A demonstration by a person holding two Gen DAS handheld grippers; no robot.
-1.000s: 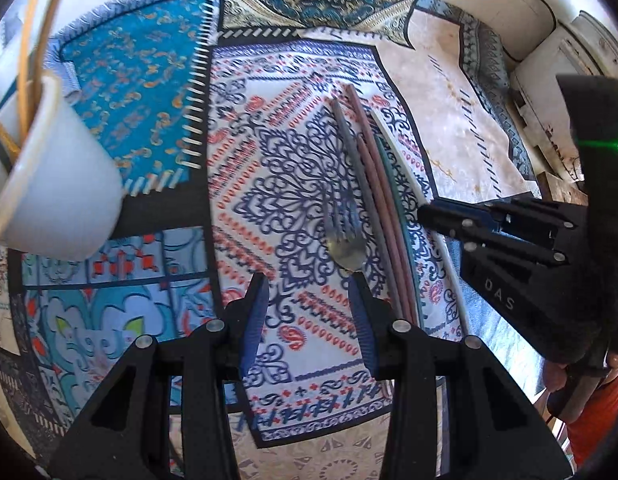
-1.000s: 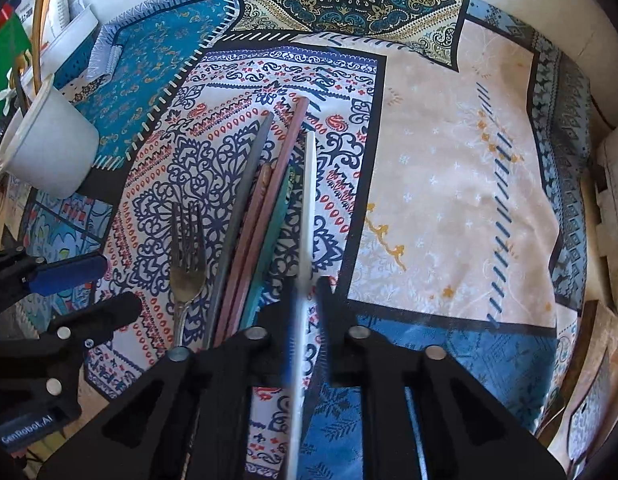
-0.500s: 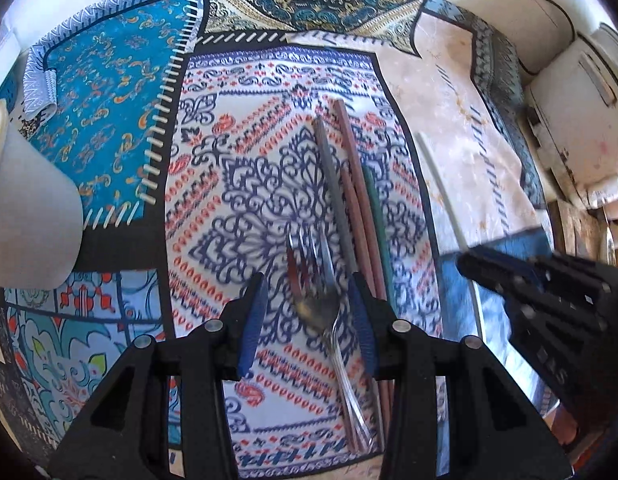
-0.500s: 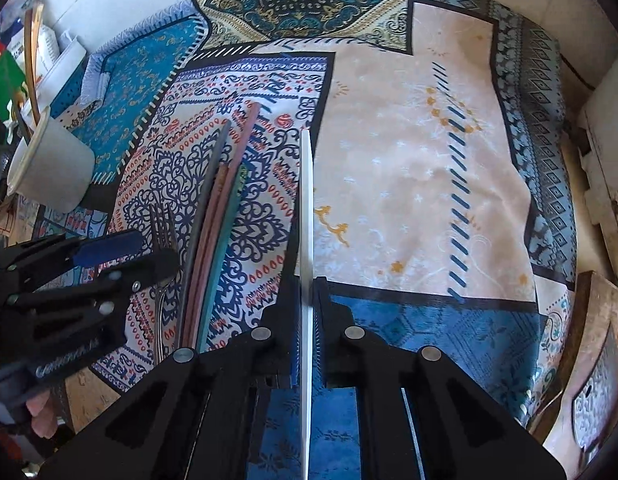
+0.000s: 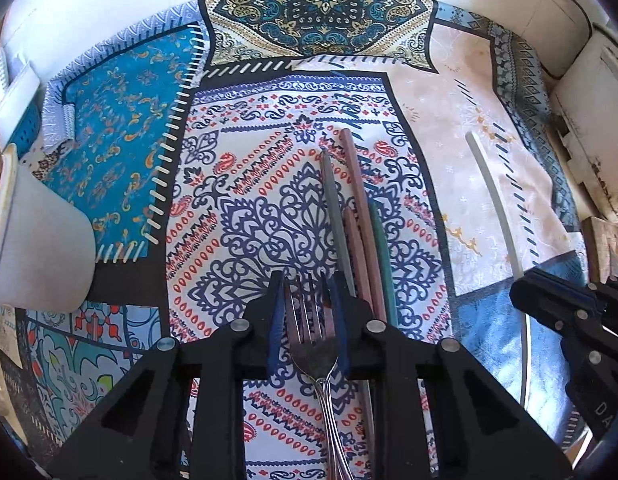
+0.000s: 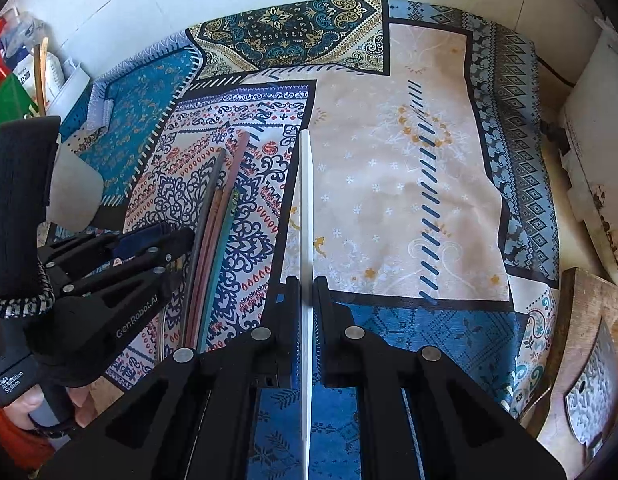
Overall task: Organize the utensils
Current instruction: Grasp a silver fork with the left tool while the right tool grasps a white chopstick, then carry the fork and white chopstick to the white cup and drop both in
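A metal fork lies on the patterned cloth with its tines pointing away. My left gripper points down over it, its jaws closing, and both pads meet the edges of the fork's head. From the right wrist view the left gripper sits low beside a bundle of grey, pink and green chopsticks. That bundle of chopsticks lies just right of the fork. My right gripper is shut on a long white chopstick, held off the cloth. The white chopstick also shows at right, running into the right gripper.
A white cup stands at the left on the patchwork cloth. A wooden board and a white box line the right edge. Boxes and bottles crowd the back left corner.
My left gripper moved forward over the fork and its jaws narrowed onto the fork's head. The right gripper carried the white chopstick up and to the right, away from the bundle.
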